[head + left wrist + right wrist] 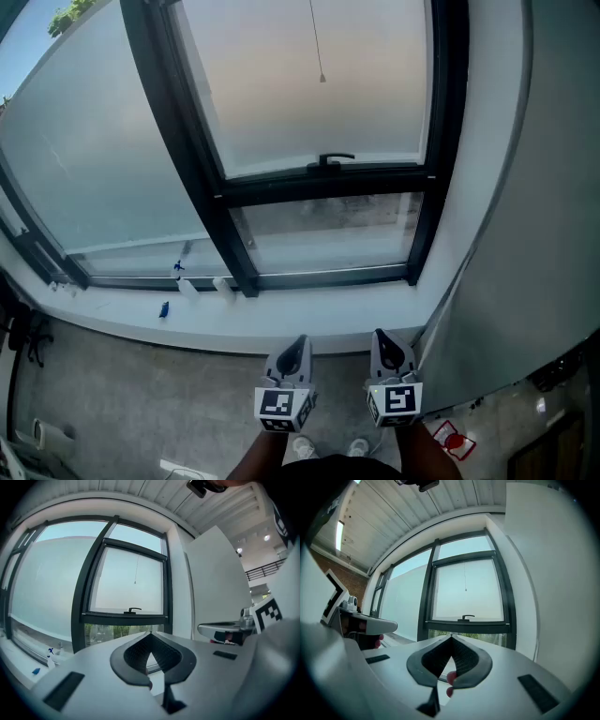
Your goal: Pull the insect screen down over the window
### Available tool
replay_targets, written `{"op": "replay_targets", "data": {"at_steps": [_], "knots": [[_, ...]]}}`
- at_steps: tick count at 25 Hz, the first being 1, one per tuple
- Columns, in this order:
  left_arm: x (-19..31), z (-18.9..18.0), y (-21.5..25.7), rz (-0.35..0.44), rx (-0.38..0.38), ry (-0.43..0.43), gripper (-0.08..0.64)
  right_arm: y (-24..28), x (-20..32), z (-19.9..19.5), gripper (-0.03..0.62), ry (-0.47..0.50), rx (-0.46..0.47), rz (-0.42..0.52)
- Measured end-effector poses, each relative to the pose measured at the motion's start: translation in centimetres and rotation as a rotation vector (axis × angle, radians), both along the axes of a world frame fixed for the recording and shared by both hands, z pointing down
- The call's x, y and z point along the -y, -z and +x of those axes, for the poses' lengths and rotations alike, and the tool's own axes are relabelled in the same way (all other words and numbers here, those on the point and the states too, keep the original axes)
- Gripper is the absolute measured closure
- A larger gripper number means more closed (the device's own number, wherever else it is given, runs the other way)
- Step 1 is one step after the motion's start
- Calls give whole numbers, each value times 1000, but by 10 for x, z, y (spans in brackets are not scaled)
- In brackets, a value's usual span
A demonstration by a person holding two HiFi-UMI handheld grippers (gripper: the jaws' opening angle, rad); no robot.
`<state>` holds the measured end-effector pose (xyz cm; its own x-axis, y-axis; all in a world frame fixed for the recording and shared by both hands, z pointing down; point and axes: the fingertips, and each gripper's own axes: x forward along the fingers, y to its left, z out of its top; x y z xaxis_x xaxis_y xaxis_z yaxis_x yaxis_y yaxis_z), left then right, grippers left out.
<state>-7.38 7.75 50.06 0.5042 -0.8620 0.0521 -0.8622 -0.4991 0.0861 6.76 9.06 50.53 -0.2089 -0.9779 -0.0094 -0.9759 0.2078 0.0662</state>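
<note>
Left gripper (298,343) and right gripper (381,336): both finger pairs closed tip to tip on nothing, ribbed black pads meeting in a point. Ahead of and above the fingers is a dark-framed window (223,192) with hazy panes. A thin pull cord (317,42) hangs over a black handle (330,159). The insect screen is indistinguishable from the glass. Left of the fingers, on the white sill (309,314), are blue-and-white items (178,277), too small to identify.

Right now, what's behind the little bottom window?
Green plants show through the low pane. Behind the milky pane above, nothing can be made out.
</note>
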Motion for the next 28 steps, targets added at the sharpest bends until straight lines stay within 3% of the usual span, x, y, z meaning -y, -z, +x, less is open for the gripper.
{"op": "replay_targets", "data": {"at_steps": [9, 28], "knots": [[-11, -5, -15, 18, 62, -18, 563, -3, -10, -7, 591, -3, 6, 7], [-10, -13, -23, -18, 35, 26, 563, -10, -14, -6, 591, 2, 15, -14]]}}
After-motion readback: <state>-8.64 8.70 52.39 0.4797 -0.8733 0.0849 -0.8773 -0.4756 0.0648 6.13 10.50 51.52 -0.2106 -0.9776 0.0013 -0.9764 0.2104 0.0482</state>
